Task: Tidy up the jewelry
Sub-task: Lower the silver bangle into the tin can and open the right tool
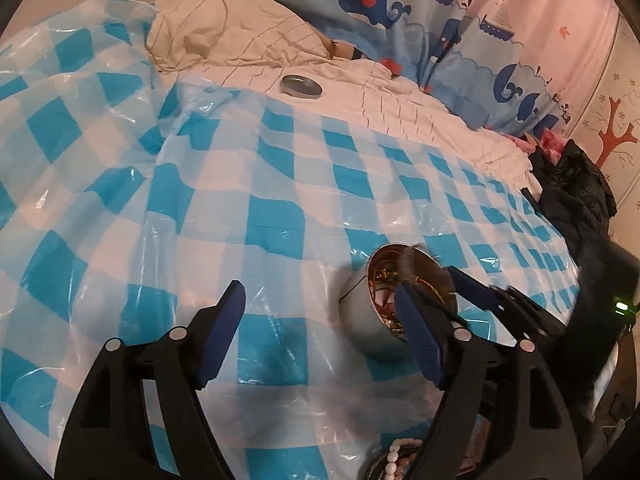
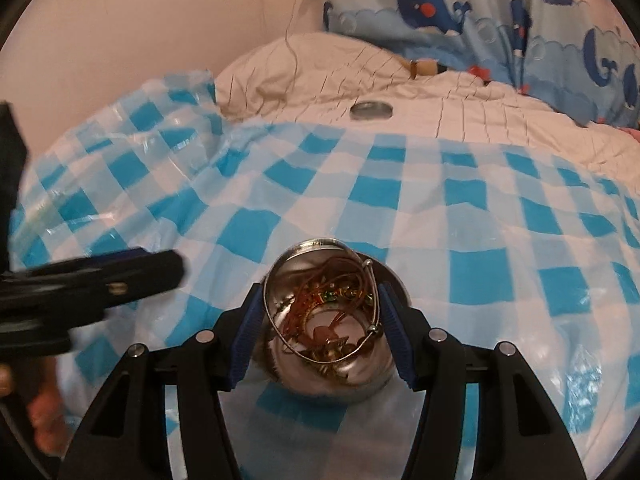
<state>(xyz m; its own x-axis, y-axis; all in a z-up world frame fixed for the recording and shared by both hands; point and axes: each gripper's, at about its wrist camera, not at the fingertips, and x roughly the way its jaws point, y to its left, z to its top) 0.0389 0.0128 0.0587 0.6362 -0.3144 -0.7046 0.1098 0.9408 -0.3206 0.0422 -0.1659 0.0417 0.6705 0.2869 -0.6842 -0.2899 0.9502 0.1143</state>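
Two tools work over the bed. Nearest, a pearl bracelet (image 1: 394, 458) lies loose under the left tool (image 1: 320, 328), whose jaws stand apart, empty. The right tool (image 2: 320, 332) clamps the tilted metal tin (image 2: 332, 320); tangled jewelry (image 2: 328, 312) could spill onto the slippery checked plastic sheet (image 2: 400, 192). Farthest, the lid (image 2: 371, 111) waits.

Checkered plastic sheet (image 1: 280, 208), whale curtain (image 1: 372, 0)

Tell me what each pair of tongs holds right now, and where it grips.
The right tongs clamp the round metal tin of jewelry by its opposite side walls. The left tongs are open and hold nothing.
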